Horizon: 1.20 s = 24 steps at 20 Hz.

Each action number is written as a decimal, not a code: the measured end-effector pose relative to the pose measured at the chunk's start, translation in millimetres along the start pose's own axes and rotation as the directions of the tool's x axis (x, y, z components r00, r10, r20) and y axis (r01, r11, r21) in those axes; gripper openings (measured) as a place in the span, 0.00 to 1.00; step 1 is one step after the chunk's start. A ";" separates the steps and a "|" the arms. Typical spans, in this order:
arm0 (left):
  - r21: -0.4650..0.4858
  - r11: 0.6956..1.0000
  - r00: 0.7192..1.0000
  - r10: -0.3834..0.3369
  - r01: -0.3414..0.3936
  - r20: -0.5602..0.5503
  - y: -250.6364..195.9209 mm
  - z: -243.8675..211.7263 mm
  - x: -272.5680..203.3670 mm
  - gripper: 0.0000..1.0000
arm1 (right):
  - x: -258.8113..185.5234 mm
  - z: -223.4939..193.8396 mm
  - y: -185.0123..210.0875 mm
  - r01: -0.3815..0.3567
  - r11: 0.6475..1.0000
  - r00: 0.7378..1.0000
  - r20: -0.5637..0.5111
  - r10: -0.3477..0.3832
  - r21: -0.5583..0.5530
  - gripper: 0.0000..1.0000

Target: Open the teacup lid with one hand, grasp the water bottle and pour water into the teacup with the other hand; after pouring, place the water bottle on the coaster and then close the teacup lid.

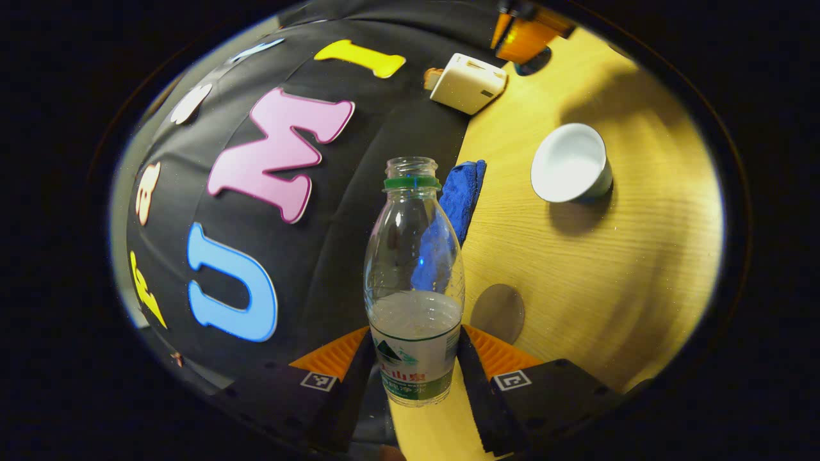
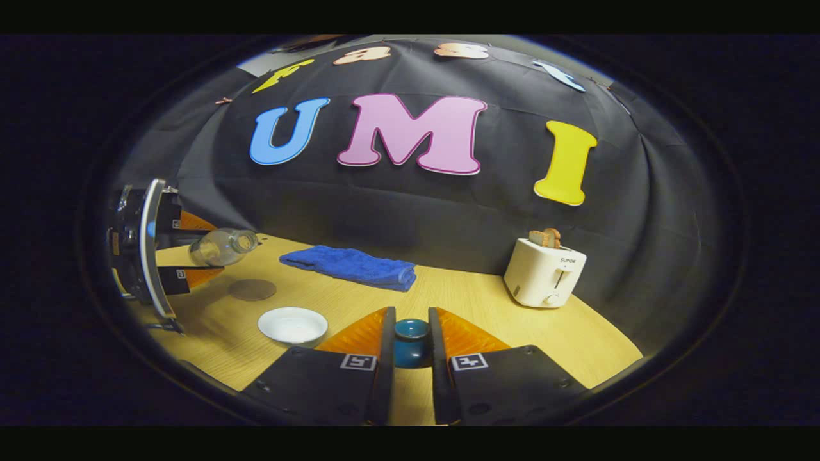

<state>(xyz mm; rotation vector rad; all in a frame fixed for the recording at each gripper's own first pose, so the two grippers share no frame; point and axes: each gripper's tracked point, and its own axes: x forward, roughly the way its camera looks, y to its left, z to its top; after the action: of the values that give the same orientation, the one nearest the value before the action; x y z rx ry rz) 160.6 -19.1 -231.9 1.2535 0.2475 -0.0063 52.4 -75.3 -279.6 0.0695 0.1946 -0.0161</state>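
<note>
1. Above the teacup (image 2: 293,324) and off to its far side, the left gripper (image 1: 415,339) is gripping the water bottle (image 1: 413,256), both fingers pressing on its labelled lower body. The bottle is uncapped and is lying almost level, about a third full.
2. Nearer than the teacup, the right gripper (image 2: 411,320) is holding the teacup lid (image 2: 411,342) pinched between its fingers, clear of the open cup.
3. The biggest risk, as I judge it, is that the bottle's mouth is not sitting over the teacup: tipping further from here is likely sending water onto the counter (image 1: 615,275) or the coaster (image 2: 252,289), which is lying just beyond the teacup.
4. The clear plastic is looking thin, so a hard squeeze could be pushing water out in a surge, while a loose one is letting the bottle twist between the fingers.
5. A wet coaster is making a poor seat for the bottle afterwards.
6. The lid, being caught by its small body, could be slipping if the right gripper is jolted.
7. As for writing, the bottle's label is showing a mountain emblem with red characters, and the toaster (image 2: 543,272), well beyond the teacup, is carrying a small mark; I am leaving both unread.
</note>
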 end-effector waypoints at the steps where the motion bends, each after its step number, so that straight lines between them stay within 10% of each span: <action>1: 0.034 0.999 1.000 0.011 -0.011 0.006 2.3 2.0 1.7 0.73 | -0.8 -0.8 -1.6 0.002 1.000 1.000 0.000 -0.002 -0.001 0.27; 24: 0.375 0.918 0.990 0.090 -0.125 0.109 4.6 17.2 14.0 0.73 | -3.9 -6.3 -4.0 0.006 1.000 1.000 0.001 -0.006 -0.024 0.27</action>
<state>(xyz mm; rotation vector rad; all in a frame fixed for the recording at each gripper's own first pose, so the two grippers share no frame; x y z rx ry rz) 178.0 -32.0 -225.3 1.6509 0.0995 -0.0173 47.2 -78.9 -285.3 0.0452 0.1936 -0.0196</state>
